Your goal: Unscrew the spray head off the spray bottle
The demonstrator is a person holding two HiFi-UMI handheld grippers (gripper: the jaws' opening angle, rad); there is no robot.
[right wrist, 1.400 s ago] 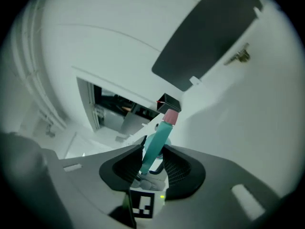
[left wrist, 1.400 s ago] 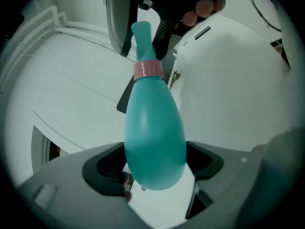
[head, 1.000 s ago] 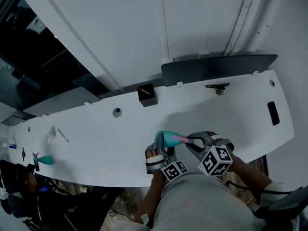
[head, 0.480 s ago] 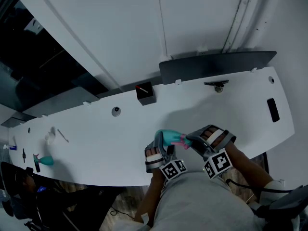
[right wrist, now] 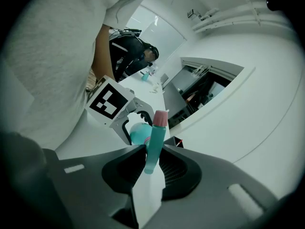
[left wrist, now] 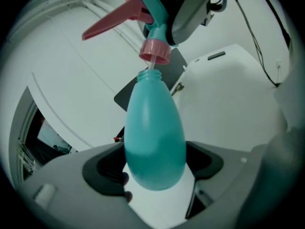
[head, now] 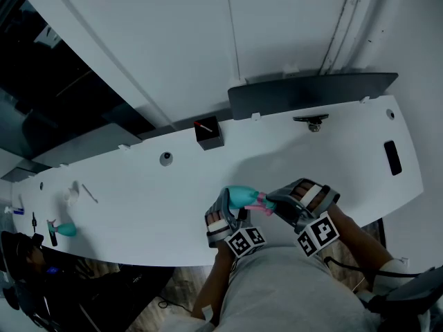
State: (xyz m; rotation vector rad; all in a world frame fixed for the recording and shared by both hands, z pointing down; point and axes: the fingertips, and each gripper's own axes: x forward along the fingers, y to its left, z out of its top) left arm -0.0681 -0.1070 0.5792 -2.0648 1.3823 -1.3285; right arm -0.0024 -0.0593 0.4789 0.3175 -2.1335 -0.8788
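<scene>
The bottle (left wrist: 155,137) was held off the table (head: 138,206), over its near edge about midway along, lying roughly level with its neck toward the person's right. The head (left wrist: 152,13) was clear of that neck. Its pink collar (left wrist: 155,51) stood just beyond the open mouth, and a thin tube (left wrist: 151,66) ran from the collar down into the bottle. The pink trigger (left wrist: 112,20) stuck out to one side.

The left gripper (head: 230,205) had its jaws spread wide and clamped on the bottle's round body, near its base. The right gripper (head: 272,203) had its jaws close together, pinching the head's teal stem below the collar. The right gripper view showed the head (right wrist: 155,142) standing up between the pads of that gripper (right wrist: 150,168), with the bottle (right wrist: 139,132) and the left gripper's marker cube (right wrist: 110,101) just behind it. The two grippers faced each other, near but apart.

Further out, a black box (head: 209,133) sat at the table's far edge, and a dark panel (head: 311,92) ran behind that edge toward the right. A second bottle (head: 67,229) lay near the table's left end, well apart from the grippers.
</scene>
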